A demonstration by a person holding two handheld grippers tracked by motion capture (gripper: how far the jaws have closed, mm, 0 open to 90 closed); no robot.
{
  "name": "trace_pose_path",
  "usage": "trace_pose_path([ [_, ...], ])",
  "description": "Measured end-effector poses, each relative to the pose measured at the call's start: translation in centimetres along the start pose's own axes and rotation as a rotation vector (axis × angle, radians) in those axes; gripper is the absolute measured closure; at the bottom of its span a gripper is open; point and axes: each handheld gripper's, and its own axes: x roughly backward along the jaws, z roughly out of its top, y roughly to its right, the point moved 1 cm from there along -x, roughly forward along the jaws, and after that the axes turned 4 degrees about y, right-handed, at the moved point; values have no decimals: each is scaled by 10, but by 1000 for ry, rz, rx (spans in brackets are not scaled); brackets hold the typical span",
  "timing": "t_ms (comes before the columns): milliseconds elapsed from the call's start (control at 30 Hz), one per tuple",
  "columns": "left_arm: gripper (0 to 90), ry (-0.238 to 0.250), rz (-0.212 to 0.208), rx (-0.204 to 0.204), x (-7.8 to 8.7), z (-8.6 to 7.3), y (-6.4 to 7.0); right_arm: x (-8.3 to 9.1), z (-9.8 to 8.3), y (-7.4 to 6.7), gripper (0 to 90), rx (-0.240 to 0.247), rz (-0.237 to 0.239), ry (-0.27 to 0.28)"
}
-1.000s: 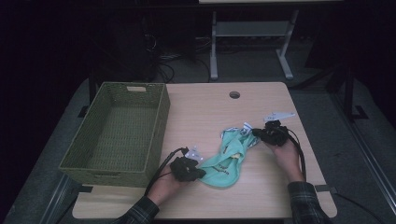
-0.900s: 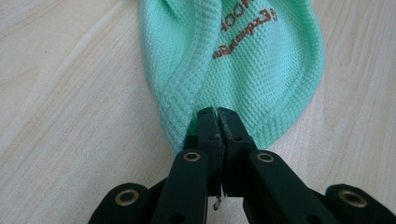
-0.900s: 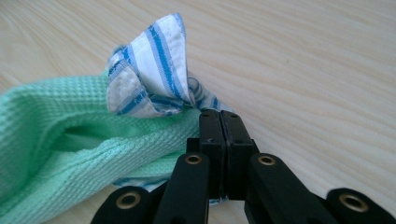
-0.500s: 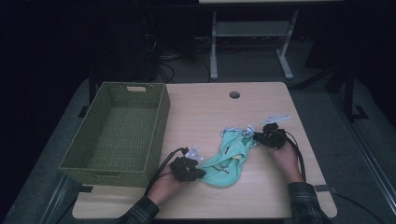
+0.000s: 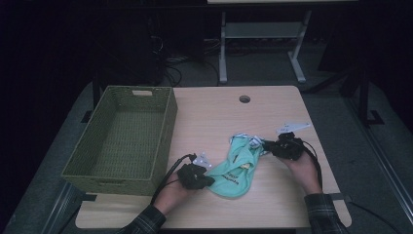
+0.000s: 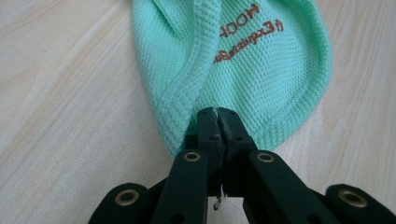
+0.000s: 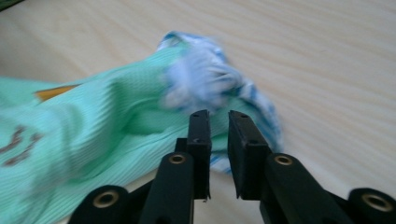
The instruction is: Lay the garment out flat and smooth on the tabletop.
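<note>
A mint-green cloth (image 5: 238,168) with brown lettering lies crumpled on the wooden table (image 5: 214,112). My left gripper (image 5: 207,181) is at its near left end. In the left gripper view that gripper (image 6: 218,116) is shut on the cloth's (image 6: 261,70) stitched hem. My right gripper (image 5: 267,145) is at the cloth's far end, by a blue-and-white trimmed part. In the right gripper view the right gripper's (image 7: 218,119) jaws have just been opening and stand a narrow gap apart. The cloth (image 7: 93,126) lies just ahead of the tips, with nothing pinched between them.
A green woven basket (image 5: 168,122) stands empty on the table's left side, close to my left hand. A round cable hole (image 5: 244,99) is at the table's far middle. Dark floor, cables and a white stand lie beyond the table.
The right gripper's jaws have parted and the hand has drawn back slightly from the cloth's blue-and-white end. The left gripper has kept still on the hem.
</note>
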Motion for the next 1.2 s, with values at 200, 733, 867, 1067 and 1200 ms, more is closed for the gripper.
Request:
trace_pose_path([
  [200, 879, -1, 3, 0, 0, 0, 0, 9, -10, -14, 864, 13, 56, -9],
  [733, 879, 9, -4, 16, 0, 0, 0, 15, -29, -71, 896, 71, 201, -31],
  [867, 878, 0, -9, 9, 0, 0, -1, 6, -30, -82, 897, 99, 213, -56],
  [1067, 878, 0, -10, 9, 0, 0, -1, -7, -33, -86, 896, 119, 223, -97],
  [1200, 881, 4, -1, 13, 0, 0, 0, -9, -37, -88, 897, 129, 214, -123],
])
